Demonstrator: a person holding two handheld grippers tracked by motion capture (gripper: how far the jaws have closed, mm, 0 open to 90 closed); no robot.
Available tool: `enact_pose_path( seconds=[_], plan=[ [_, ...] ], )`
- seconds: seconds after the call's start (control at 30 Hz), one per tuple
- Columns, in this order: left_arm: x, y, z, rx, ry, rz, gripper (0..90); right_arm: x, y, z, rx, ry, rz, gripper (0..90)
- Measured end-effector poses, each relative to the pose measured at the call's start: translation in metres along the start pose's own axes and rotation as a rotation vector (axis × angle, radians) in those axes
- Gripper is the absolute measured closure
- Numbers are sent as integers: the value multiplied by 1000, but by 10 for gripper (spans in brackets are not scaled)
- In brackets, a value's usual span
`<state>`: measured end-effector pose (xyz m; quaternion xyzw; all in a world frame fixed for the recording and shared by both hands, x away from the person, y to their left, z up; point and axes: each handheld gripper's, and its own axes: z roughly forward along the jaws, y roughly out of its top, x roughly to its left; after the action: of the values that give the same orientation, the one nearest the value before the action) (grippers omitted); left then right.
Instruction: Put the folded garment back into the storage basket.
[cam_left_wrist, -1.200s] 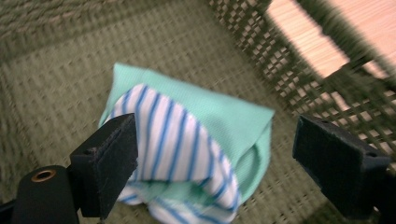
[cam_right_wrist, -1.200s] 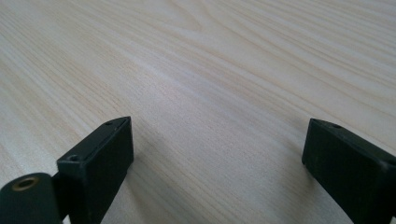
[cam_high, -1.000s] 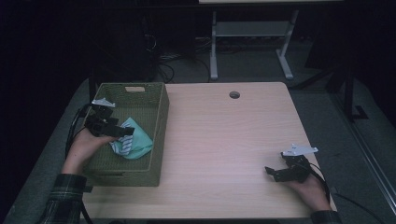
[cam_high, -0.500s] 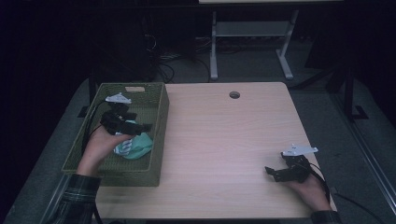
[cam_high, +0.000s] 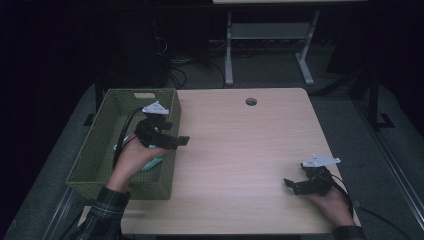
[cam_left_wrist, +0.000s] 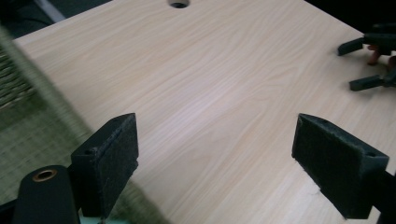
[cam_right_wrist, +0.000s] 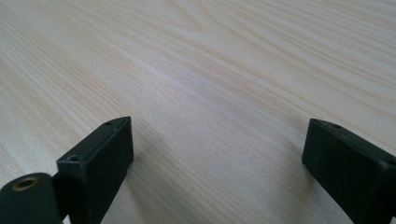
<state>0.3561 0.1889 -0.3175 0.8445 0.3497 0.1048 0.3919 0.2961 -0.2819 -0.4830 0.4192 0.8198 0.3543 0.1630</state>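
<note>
- The table (cam_high: 240, 150) is pale wood, with a round hole (cam_high: 251, 101) near the middle of its far edge; that hole also sits at the top of the left gripper view (cam_left_wrist: 178, 3).
- The basket (cam_high: 95, 155) is green and woven and stands along the table's left edge, running from the far-left corner almost to the near edge; a handle slot is cut in its far wall. In the left gripper view its blurred rim (cam_left_wrist: 51, 98) runs down the left side.
- The cloth (cam_high: 152, 162) is teal and lies inside the basket against its right wall, mostly hidden under the person's left hand (cam_high: 132, 159). Nothing grips it.
- The left gripper (cam_high: 175, 141) is above the basket's right wall, its jaws reaching out over the wall toward the table's middle. In its own view the left gripper (cam_left_wrist: 229, 154) has its jaws spread wide with only bare wood between them.
- The right gripper (cam_high: 295, 186) rests at the table's near-right corner, held by the right hand (cam_high: 332, 202), jaws pointing left. In its own view the right gripper (cam_right_wrist: 217, 158) has its jaws wide apart, low over bare wood and empty. It also appears at the top right of the left gripper view (cam_left_wrist: 369, 65), well apart from the left one.
</note>
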Motion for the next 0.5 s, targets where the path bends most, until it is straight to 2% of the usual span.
enact_pose_path(
  seconds=[0.33,0.5],
  plan=[
    [-32,7,29,-21,-55,40,140,0,0,0,0,0,0,85],
    [-46,6,45,-26,-68,62,140,0,0,0,0,0,0,85]
  ],
)
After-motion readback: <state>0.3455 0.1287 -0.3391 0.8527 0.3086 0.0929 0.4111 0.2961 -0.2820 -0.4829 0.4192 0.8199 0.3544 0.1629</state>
